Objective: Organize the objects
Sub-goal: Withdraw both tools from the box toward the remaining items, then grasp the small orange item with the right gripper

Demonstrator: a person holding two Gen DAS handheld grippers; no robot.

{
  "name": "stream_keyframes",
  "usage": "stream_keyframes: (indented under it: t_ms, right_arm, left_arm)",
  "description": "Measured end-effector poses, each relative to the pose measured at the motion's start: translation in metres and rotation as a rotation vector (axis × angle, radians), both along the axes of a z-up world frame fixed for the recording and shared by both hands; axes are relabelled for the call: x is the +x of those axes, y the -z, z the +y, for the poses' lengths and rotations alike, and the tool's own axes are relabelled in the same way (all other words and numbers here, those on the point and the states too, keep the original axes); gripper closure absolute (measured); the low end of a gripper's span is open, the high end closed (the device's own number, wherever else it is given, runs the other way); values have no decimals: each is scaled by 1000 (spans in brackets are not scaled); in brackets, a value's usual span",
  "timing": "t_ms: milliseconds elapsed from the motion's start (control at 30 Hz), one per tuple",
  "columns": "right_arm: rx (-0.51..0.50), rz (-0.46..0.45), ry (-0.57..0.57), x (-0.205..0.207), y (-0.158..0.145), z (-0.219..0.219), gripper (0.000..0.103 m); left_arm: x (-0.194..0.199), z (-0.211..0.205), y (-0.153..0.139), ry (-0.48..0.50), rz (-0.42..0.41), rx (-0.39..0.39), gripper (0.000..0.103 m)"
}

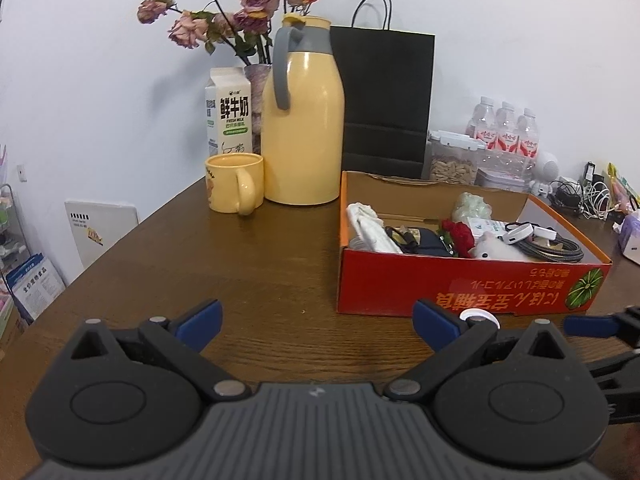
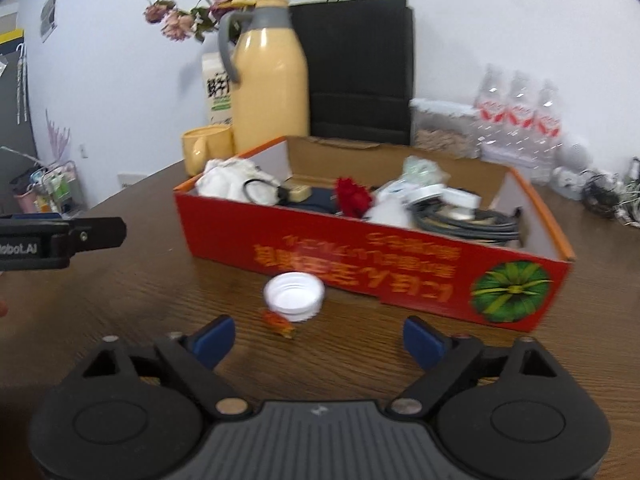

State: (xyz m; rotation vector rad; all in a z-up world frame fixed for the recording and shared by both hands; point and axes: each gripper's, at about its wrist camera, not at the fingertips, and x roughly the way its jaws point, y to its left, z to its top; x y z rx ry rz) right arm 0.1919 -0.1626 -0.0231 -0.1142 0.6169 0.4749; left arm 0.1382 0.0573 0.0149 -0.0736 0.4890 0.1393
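The left gripper (image 1: 316, 324) hovers low over the brown wooden surface (image 1: 256, 256) with its blue-padded fingers (image 1: 200, 320) spread wide and nothing between them. The right gripper (image 2: 318, 340) is likewise released, its fingers (image 2: 214, 338) apart and empty.

Just ahead of the right gripper a white bottle cap (image 2: 294, 296) lies open side up on the surface, close to the front wall of the red cardboard box (image 2: 380, 268); a small orange scrap (image 2: 280, 322) lies just beside the cap on its near side. In the left wrist view the cap (image 1: 480, 318) peeks out behind the right finger.

The box holds a red fabric flower (image 2: 352, 196), coiled grey cable (image 2: 464, 220), white cloth (image 2: 232, 180) and other small items. Toward the far edge of the surface stand a yellow thermos jug (image 1: 304, 128), a yellow mug (image 1: 234, 182), a milk carton (image 1: 228, 112) and a black paper bag (image 1: 384, 96).
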Motion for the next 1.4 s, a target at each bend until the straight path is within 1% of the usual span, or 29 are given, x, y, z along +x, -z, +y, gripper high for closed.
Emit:
stream_keyframes:
  t_ms: [33,100,133,167,200,267,300,333,367,400,433,467,567,1000,1200,1400]
  right_arm:
    - [-3,11,-6,3,2,6,15]
    - [-14,25,5,9,6,16,22]
    - [-16,33,9,11,8,20,32]
    - [-14,41,14,13,9,22,38]
    - [-12,49,19,15,11,24,41]
    - [-13,59,28,17,14,26,55]
    - [-13,65,26,17,15,27,58]
    - [-13,69,24,17,16,27,64]
    - [-14,61,27,16,16,26,73]
    - [-8,62,24,16,16,26,77]
    - [4,66,14,16,17,25,85]
    - [12,66,6,16,17,24,87]
    - [7,52,-10,14,18,26,90]
    - [53,-17,-67,-2,9,18,90]
    - [85,-55,-48,-7,4,0,90]
    - [105,-90,4,-8,1,-26,91]
  left_arm:
    - [0,2,1,-1,1,-5,0]
    - [0,4,2,0,3,-12,0]
    - [1,5,3,1,5,-14,0]
    - [1,6,3,2,7,-17,0]
    - [1,6,4,4,8,-19,0]
    - [2,7,5,4,10,-21,0]
    - [2,8,5,4,10,-23,0]
    - [2,8,5,3,10,-24,0]
    - [2,9,6,1,11,-28,0]
    - [4,9,6,0,12,-30,0]
    - [4,9,6,-1,13,-31,0]
    - [4,9,6,-2,14,-29,0]
    - [3,8,6,-4,14,-27,0]
    - [4,-1,5,-4,24,-10,0]
    - [9,-15,5,15,33,2,0]
    - [19,-35,8,45,54,15,0]
